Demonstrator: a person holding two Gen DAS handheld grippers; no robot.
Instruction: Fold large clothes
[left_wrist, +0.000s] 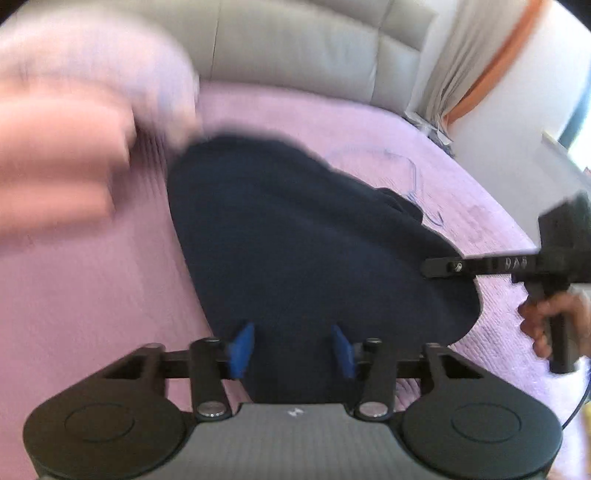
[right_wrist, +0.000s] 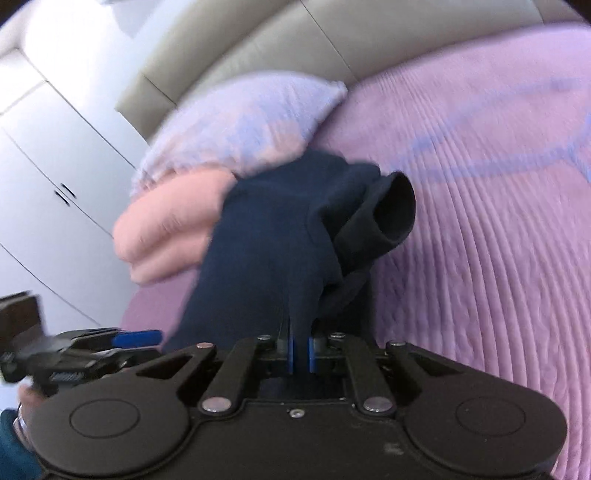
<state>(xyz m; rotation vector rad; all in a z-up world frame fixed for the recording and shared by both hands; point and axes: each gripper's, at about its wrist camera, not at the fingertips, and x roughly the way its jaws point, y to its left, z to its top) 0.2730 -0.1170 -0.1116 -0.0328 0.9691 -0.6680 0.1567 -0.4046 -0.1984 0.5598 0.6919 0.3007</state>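
A dark navy garment (left_wrist: 306, 236) lies spread on the pink bedspread (left_wrist: 92, 295). My left gripper (left_wrist: 291, 350) is open, its blue pads on either side of the garment's near edge, holding nothing. In the right wrist view my right gripper (right_wrist: 300, 354) is shut on a fold of the navy garment (right_wrist: 273, 236), which rises from the jaws; a sleeve cuff (right_wrist: 395, 210) hangs open to the right. The right gripper also shows in the left wrist view (left_wrist: 443, 266) at the garment's right edge. The left gripper shows at the left edge of the right wrist view (right_wrist: 136, 338).
A lilac pillow (right_wrist: 243, 122) and a folded pink blanket (right_wrist: 166, 240) lie at the head of the bed, touching the garment's far end. A beige padded headboard (left_wrist: 306, 48) stands behind. White wardrobe doors (right_wrist: 55, 166) are on the left, a curtain (left_wrist: 480, 62) on the right.
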